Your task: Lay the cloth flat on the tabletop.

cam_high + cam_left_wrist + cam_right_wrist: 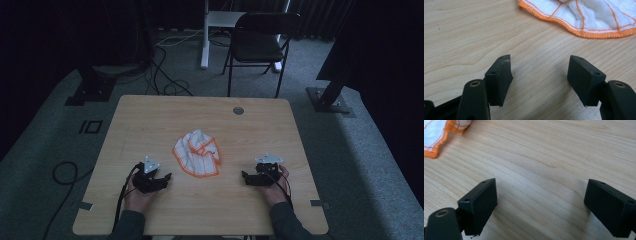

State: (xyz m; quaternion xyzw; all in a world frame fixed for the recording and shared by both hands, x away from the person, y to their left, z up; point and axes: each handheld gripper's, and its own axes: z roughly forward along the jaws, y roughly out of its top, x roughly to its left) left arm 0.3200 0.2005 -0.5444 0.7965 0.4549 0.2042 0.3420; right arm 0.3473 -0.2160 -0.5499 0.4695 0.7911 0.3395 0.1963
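Note:
A crumpled white cloth with orange stitching (198,153) lies in the middle of the wooden table (150,115). My left gripper (162,179) rests on the table to the cloth's lower left, held in a hand, jaws apart and empty. In the left gripper view the gripper (540,63) points at bare wood, with the cloth (584,15) just beyond. My right gripper (245,176) sits to the cloth's lower right, also open. In the right gripper view the gripper (541,187) has nothing between its jaws, and a corner of the cloth (436,135) shows at top left.
A round grey cable grommet (238,110) is set near the table's far edge. A black folding chair (260,40) and a white desk leg (205,35) stand beyond the table. Cables (65,175) lie on the carpet at the left.

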